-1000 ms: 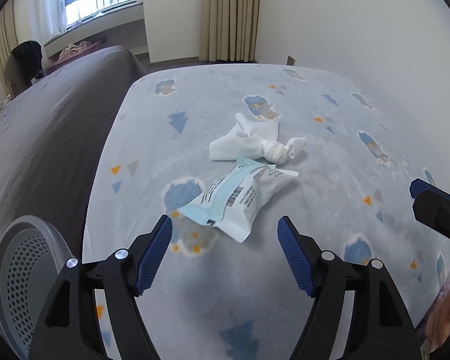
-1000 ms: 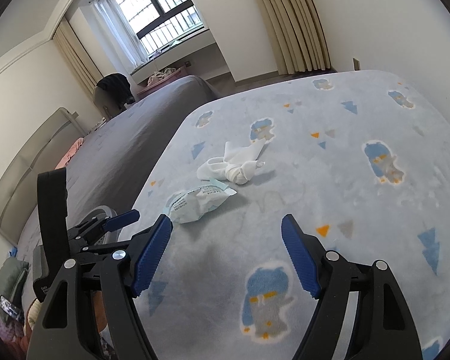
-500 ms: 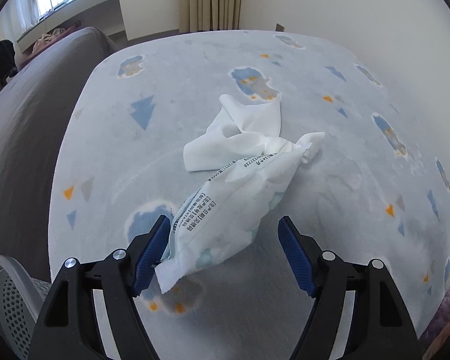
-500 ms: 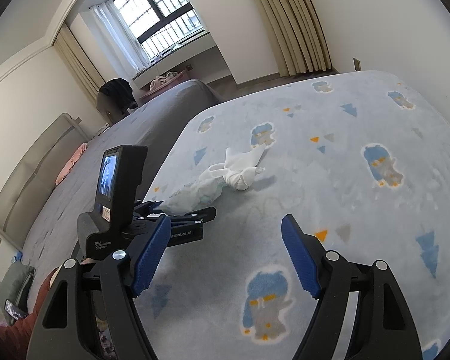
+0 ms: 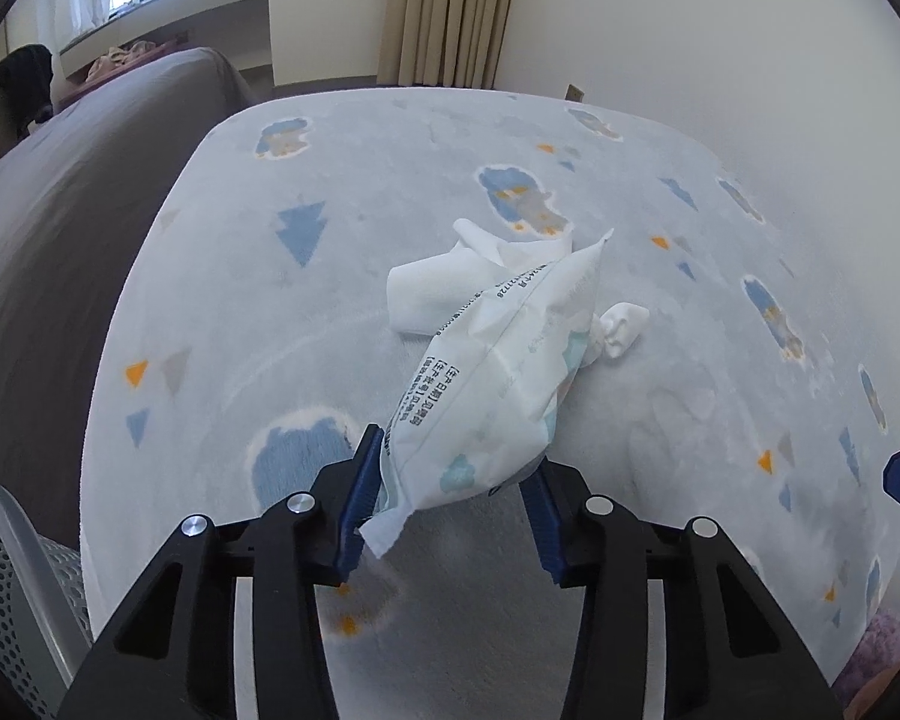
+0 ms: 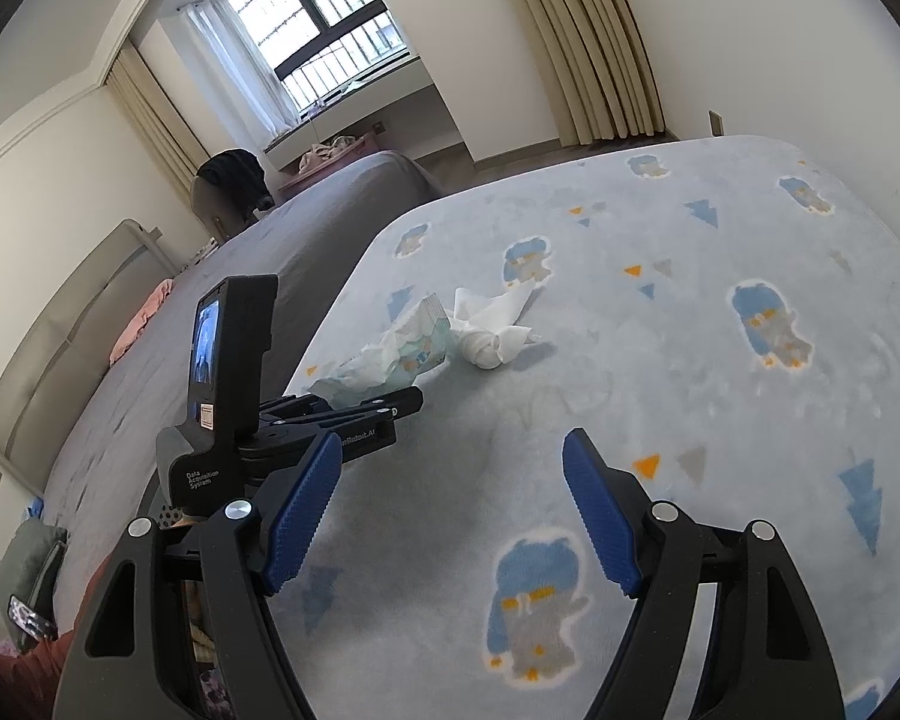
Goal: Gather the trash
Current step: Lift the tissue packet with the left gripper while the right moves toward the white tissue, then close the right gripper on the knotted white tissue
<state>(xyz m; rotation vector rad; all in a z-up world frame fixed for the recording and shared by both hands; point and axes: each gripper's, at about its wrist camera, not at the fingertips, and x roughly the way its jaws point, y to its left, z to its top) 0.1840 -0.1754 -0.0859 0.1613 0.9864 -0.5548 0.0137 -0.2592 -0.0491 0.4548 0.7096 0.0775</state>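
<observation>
While printed text crosses it, wipes packet [image 5: 486, 396] sits pinched in left gripper [image 5: 450, 498].

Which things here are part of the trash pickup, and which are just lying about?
Job:
- wrapper, gripped by left gripper
- tissue
- bin
- right gripper, open

Lying about:
- blanket
- bed
- curtains
</observation>
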